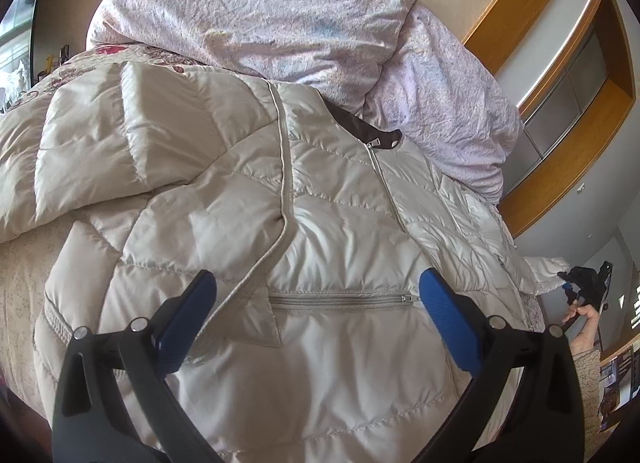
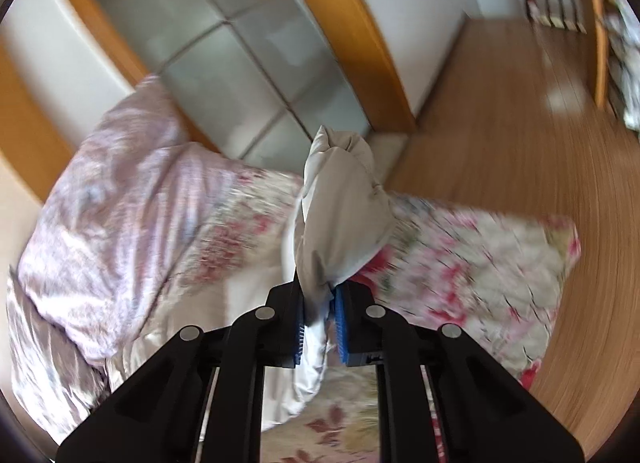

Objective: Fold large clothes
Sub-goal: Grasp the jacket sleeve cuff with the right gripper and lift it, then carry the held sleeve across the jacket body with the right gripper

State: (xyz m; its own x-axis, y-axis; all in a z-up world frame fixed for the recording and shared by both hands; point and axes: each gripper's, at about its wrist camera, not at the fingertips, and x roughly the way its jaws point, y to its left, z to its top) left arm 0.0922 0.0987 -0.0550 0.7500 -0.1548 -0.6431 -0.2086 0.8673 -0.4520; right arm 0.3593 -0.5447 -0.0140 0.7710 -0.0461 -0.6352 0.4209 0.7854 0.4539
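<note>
Jacket (image 1: 304, 223) lies collar-away; left gripper (image 1: 318, 299) spread apart, right gripper (image 2: 320, 315) clamps sleeve (image 2: 340, 215).

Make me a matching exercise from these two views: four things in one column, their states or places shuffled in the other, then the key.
Things:
1. left gripper
2. right gripper
3. beige quilted jacket
4. pale pink duvet

States or places:
A. bunched up behind the jacket's collar
B. open above the pocket zipper
C. shut on a sleeve end
D. spread front-up on the bed, zipped

Pairs: 1-B, 2-C, 3-D, 4-A
</note>
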